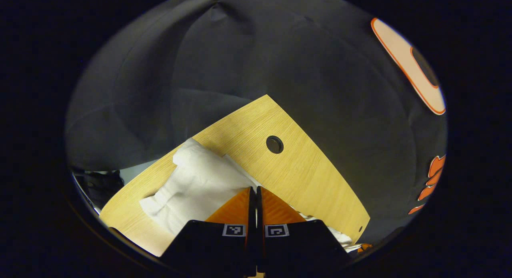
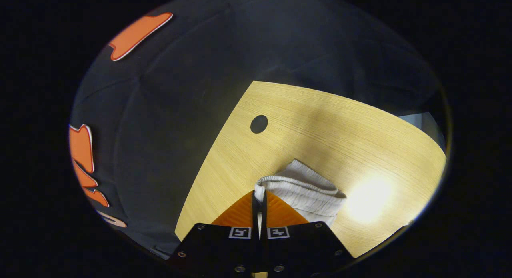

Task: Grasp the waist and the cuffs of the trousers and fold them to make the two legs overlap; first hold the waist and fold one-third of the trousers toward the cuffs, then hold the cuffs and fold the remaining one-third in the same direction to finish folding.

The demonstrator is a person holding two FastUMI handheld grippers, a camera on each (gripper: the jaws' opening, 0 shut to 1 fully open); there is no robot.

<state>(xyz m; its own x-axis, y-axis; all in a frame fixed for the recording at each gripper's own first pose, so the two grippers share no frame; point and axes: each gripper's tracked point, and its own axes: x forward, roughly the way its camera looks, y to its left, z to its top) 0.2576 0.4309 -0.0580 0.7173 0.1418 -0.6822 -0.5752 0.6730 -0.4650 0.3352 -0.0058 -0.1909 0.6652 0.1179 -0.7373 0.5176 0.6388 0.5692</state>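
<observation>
White trousers (image 1: 196,186) lie bunched on the wooden table (image 1: 312,170) in the left gripper view, and a taut fold of them runs into the tips of my left gripper (image 1: 253,189), which is shut on the cloth. More white cloth shows to the right of its fingers (image 1: 280,212). In the right gripper view, the ribbed waistband (image 2: 308,190) rests on the table (image 2: 320,122), with one corner pinched in my right gripper (image 2: 259,193), which is shut on it. The fingers hide what lies under them.
A round cable hole (image 1: 275,144) (image 2: 259,124) is cut into the tabletop near its far edge. The black booth wall (image 1: 280,50) hangs close behind the table. A bright light patch (image 2: 368,202) lies right of the waistband.
</observation>
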